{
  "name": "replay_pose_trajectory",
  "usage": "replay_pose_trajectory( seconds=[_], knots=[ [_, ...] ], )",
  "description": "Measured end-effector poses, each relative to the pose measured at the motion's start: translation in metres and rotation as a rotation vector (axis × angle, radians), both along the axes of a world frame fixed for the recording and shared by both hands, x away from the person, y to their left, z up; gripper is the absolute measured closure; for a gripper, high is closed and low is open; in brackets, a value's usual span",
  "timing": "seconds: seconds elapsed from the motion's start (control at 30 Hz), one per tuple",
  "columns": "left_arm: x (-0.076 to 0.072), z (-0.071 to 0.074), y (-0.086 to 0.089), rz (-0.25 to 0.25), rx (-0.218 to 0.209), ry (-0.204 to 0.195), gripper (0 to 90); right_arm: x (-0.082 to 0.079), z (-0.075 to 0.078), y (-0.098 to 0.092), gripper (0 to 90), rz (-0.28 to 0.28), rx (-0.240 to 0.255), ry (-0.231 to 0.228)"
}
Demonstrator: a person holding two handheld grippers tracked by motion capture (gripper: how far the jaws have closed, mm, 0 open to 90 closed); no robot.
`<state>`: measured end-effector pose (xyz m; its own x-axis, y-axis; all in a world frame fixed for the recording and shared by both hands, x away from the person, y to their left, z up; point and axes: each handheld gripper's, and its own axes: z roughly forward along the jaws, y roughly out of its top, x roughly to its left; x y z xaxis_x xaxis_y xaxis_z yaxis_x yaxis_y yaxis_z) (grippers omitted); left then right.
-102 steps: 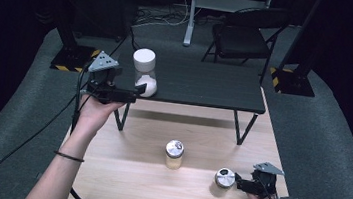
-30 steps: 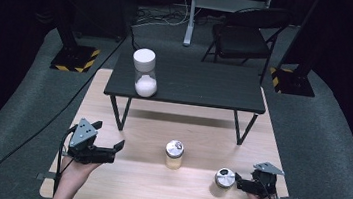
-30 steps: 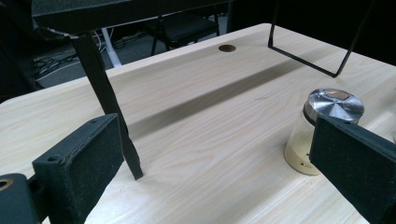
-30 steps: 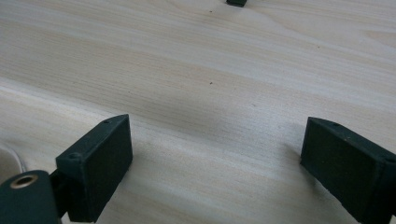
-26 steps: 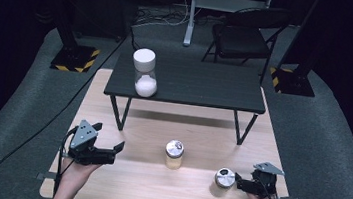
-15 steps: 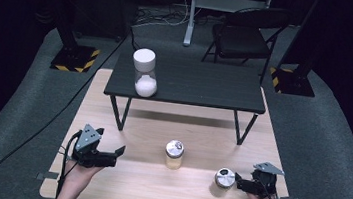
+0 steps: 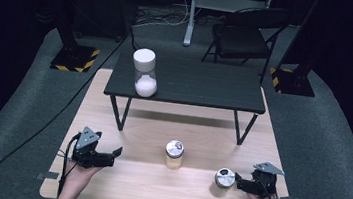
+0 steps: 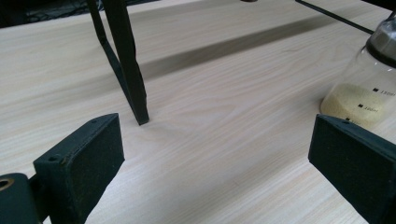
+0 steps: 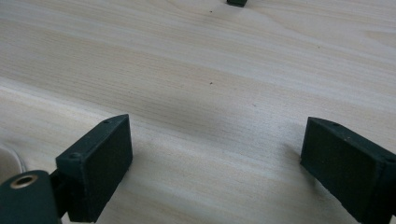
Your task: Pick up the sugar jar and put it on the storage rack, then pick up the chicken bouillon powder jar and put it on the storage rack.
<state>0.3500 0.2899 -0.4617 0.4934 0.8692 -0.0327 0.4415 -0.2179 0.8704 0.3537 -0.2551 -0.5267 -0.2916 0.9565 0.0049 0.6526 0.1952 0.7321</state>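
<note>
A pale wooden worktop (image 7: 194,187) stands on grey carpet (image 7: 330,142) in a dark room. A low black side table (image 7: 201,84) with thin angled legs sits on its far half. Behind are a black folding chair (image 7: 244,37), a white desk leg (image 7: 191,15), cables, and two stands with yellow-black striped bases (image 7: 74,57).

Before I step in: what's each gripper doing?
Left gripper: open, holding nothing.
Right gripper: open, holding nothing.
</note>
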Motion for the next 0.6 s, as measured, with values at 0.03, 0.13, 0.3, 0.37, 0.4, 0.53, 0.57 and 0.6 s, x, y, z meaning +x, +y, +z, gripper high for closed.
replay_pose_trajectory(
  seconds=[0.03,0.13,0.3,0.37,0.4,0.53,0.57,0.6],
  knots=[
    [0.000,-0.002,0.001,0.001,0.001,0.004,3.2,0.000,0.000,0.000,8.0,0.000,0.000,0.000],
    [0.001,-0.008,0.002,0.001,0.001,0.014,3.2,0.000,0.000,0.000,8.0,0.000,0.000,0.000],
    [0.002,-0.015,0.002,0.000,0.005,0.031,3.2,0.000,0.000,0.000,8.0,0.000,0.000,0.000],
    [0.003,-0.017,0.002,-0.001,0.009,0.036,3.2,0.000,0.000,0.000,8.0,0.000,0.000,0.000],
    [0.003,-0.018,0.002,-0.002,0.010,0.038,3.2,0.000,0.000,0.000,8.0,0.000,0.000,0.000],
    [0.004,-0.021,0.002,-0.003,0.016,0.048,3.3,0.000,0.000,0.000,8.0,0.000,0.000,0.000],
    [0.004,-0.022,0.002,-0.002,0.017,0.050,3.3,0.000,0.000,0.000,8.0,-0.001,0.000,0.000],
    [0.004,-0.023,0.003,-0.001,0.019,0.054,3.3,0.000,0.000,0.000,8.0,0.000,0.000,0.000]
  ],
)
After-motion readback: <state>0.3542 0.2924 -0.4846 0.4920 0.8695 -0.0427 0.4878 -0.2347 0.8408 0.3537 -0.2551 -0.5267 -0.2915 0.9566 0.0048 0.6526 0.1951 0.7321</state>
